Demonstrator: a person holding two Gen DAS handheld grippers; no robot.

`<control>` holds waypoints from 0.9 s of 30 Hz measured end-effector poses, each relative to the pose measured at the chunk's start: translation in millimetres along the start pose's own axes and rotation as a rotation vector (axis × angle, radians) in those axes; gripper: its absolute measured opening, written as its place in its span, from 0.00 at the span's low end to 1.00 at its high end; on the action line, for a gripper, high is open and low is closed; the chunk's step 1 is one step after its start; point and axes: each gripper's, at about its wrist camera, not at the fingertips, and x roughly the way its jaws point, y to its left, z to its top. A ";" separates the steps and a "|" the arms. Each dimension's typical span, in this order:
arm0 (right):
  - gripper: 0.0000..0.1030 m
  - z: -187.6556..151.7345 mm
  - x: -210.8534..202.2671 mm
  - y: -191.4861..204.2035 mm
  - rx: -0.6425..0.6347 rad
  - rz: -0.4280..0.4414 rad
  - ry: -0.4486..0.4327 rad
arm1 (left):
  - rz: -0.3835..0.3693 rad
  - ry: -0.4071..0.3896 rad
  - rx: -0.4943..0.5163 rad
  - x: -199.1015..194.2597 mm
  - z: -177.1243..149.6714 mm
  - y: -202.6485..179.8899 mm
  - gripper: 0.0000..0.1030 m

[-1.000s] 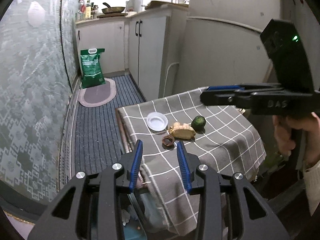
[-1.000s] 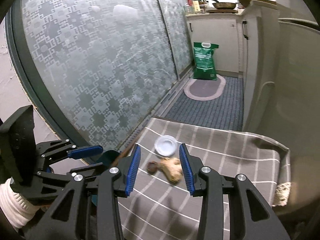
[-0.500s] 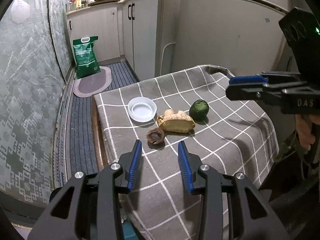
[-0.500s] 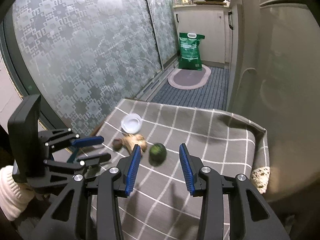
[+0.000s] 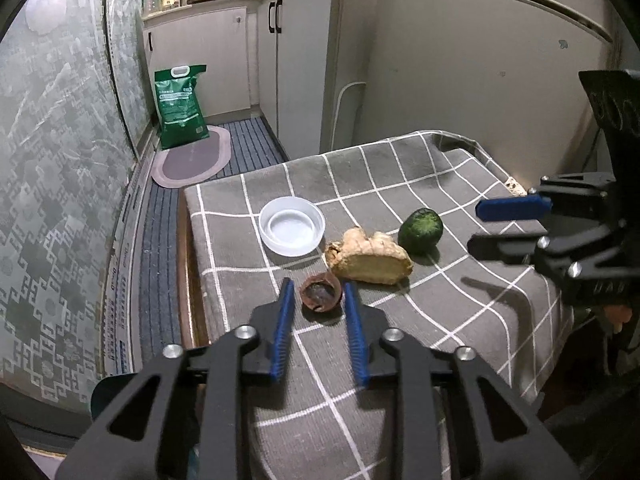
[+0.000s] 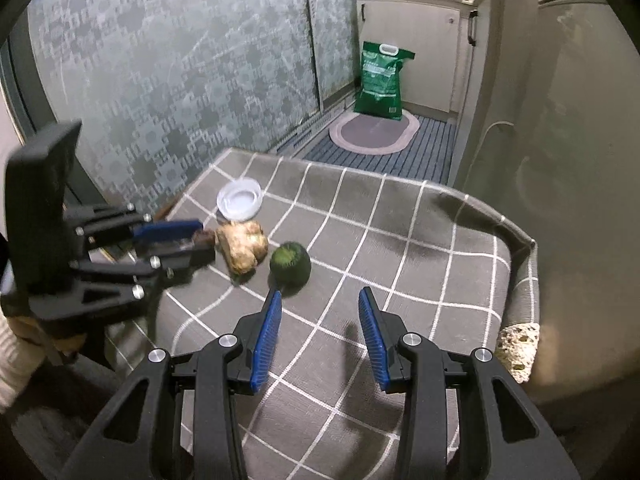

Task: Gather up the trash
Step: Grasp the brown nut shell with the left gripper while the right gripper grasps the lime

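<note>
On the grey checked tablecloth (image 5: 400, 184) lie a brown shell (image 5: 321, 295), a ginger root (image 5: 368, 256), a green fruit (image 5: 421, 231) and a white plastic lid (image 5: 291, 226). My left gripper (image 5: 318, 292) is low over the cloth with its jaws closing. The shell sits between the blue pads (image 5: 285, 308), with a thin gap still showing on the left side. In the right wrist view the left gripper (image 6: 198, 240) straddles the shell (image 6: 205, 237) beside the ginger (image 6: 242, 248). My right gripper (image 6: 320, 294) is open and holds nothing, just short of the green fruit (image 6: 290, 263).
The table's left edge drops to a striped floor mat (image 5: 160, 240) along frosted glass doors (image 5: 60, 160). A green bag (image 5: 180, 104) and an oval rug (image 5: 192, 156) lie farther back by white cabinets (image 5: 296, 60). A teal bin rim (image 5: 108, 396) shows at lower left.
My left gripper came forward and down over the table and its jaws narrowed around the brown shell. My right gripper sank and tilted down toward the green fruit, still equally wide.
</note>
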 end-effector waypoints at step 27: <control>0.23 27.5 25.4 25.7 -0.086 -0.106 0.010 | -0.064 -0.064 -0.056 -44.7 -10.2 32.1 0.21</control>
